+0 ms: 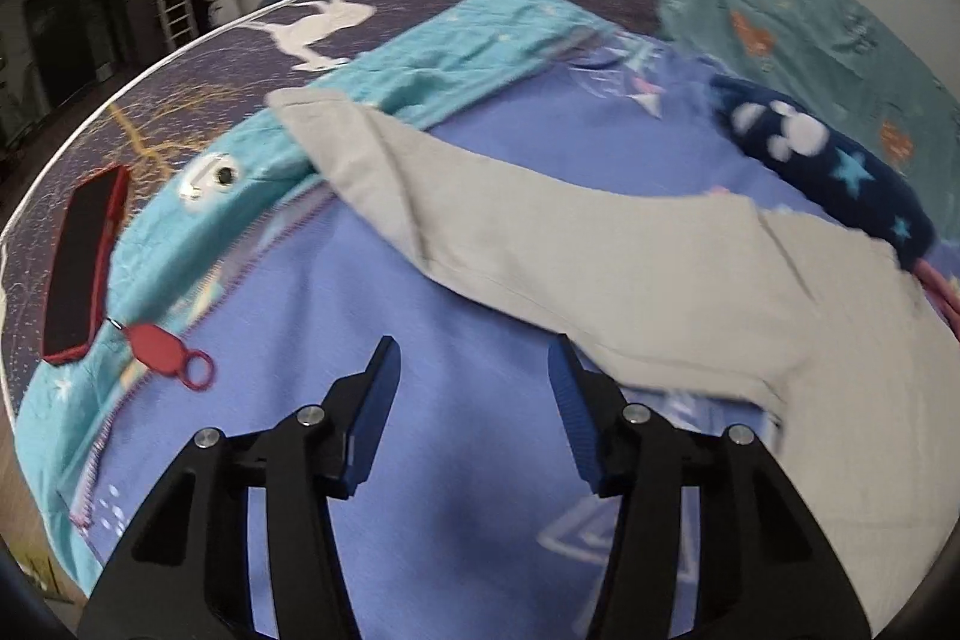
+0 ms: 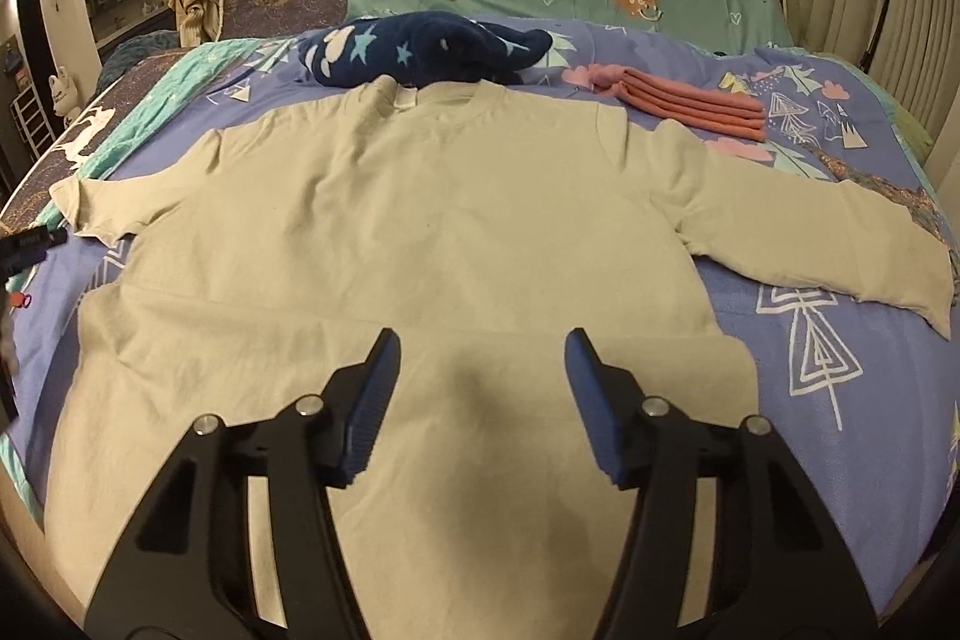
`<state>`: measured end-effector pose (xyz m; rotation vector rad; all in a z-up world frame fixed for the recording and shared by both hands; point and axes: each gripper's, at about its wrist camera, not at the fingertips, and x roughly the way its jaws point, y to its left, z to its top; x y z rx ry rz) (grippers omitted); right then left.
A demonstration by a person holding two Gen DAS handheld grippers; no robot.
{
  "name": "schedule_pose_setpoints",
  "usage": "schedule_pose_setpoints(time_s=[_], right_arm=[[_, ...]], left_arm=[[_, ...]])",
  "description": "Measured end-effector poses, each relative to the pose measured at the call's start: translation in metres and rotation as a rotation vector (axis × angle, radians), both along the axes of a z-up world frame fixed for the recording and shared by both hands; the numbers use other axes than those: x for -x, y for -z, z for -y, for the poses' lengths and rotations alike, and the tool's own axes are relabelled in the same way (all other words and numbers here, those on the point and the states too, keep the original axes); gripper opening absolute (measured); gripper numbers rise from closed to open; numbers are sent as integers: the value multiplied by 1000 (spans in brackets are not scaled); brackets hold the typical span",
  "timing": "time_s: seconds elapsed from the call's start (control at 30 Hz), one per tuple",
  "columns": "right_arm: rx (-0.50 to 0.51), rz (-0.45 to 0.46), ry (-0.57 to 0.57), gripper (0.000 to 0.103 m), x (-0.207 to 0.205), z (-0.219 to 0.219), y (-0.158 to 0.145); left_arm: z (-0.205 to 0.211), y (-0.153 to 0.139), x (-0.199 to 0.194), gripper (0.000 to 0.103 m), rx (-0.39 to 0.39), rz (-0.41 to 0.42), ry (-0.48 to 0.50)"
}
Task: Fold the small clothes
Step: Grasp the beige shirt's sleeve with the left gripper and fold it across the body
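A beige long-sleeved shirt (image 2: 420, 232) lies flat on the purple bedspread (image 2: 810, 340), collar at the far side, both sleeves spread out. My right gripper (image 2: 480, 358) is open and empty, just above the shirt's lower middle. In the left wrist view the shirt's left sleeve (image 1: 540, 232) runs across the bedspread (image 1: 372, 340). My left gripper (image 1: 474, 364) is open and empty over the bedspread, its right finger close to the shirt's edge below the sleeve.
A navy star-patterned garment (image 2: 420, 52) lies beyond the collar; it also shows in the left wrist view (image 1: 828, 160). A folded pink garment (image 2: 678, 103) lies at the far right. A red-cased phone (image 1: 84, 262) and red tag (image 1: 162, 346) lie at the bed's left edge.
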<state>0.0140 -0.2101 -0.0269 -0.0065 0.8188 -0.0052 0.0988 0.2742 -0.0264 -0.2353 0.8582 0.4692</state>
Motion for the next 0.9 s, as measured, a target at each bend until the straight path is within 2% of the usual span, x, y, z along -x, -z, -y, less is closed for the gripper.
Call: schedule_pose_setpoints(time_s=[0.1,0.17,0.2,0.33,0.37,0.4,0.43,0.5,0.6,0.7,0.77,0.9], right_arm=[[2,-22,24,62,-6,5,5],[7,-29,40,64,-9,8,7],[9,-36,49,64,-11,9,9],[6,-47,69,66,-16,11,10],[10,-45,72,67,-17,11,10],[13,-44,75,68,-18,12,9],[18,-45,79,68,-19,14,9],[21,-50,90,68,-22,18,9],[20,-57,100,68,-27,22,12],[8,-60,94,68,-31,22,14],[-3,-59,84,68,-34,21,16],[-22,-51,75,69,-34,20,15]], left_arm=[[-39,0,-36,54,-85,-43,-110],[-54,-1,-62,56,-116,-72,-142],[-62,1,-80,60,-136,-97,-159],[-91,22,-127,61,-244,-243,-269],[-99,27,-132,60,-249,-261,-296],[-107,28,-134,53,-247,-263,-319],[-113,26,-133,45,-239,-246,-327],[-121,18,-129,3,-194,-189,-313],[-121,-4,-120,2,-148,-64,-266],[-107,-33,-112,2,-69,74,-161],[-84,-56,-108,2,-28,155,-54],[-4,-102,-108,2,-19,275,199]])
